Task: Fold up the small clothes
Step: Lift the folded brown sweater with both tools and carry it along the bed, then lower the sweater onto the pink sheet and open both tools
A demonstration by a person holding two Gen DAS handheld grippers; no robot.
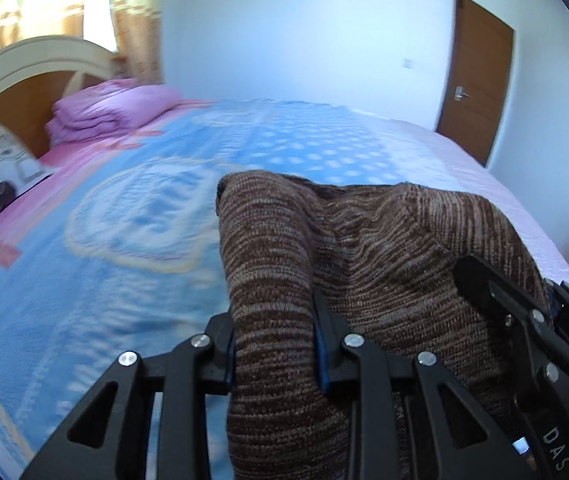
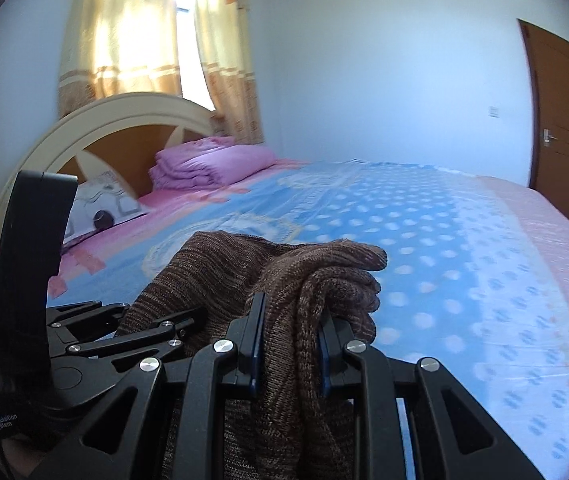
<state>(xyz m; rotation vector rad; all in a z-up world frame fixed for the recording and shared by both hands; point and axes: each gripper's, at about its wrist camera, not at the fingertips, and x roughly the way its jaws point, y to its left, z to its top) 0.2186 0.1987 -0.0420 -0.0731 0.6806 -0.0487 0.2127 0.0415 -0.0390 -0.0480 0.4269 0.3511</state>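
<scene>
A brown striped knit garment (image 1: 384,248) hangs between both grippers, lifted above the bed. My left gripper (image 1: 274,348) is shut on a thick fold of it, with the cloth bulging up between the fingers. My right gripper (image 2: 290,354) is shut on another bunched edge of the same garment (image 2: 324,276). The right gripper shows at the right of the left wrist view (image 1: 524,320); the left gripper shows at the left of the right wrist view (image 2: 124,332). The two grippers are close side by side. The garment's lower part is hidden below the fingers.
The bed (image 1: 124,208) has a blue and pink patterned blanket. A folded pink quilt (image 2: 212,164) and a pillow (image 2: 96,208) lie by the cream headboard (image 2: 124,116). A brown door (image 2: 560,120) stands at the right; a curtained window (image 2: 144,32) is behind the headboard.
</scene>
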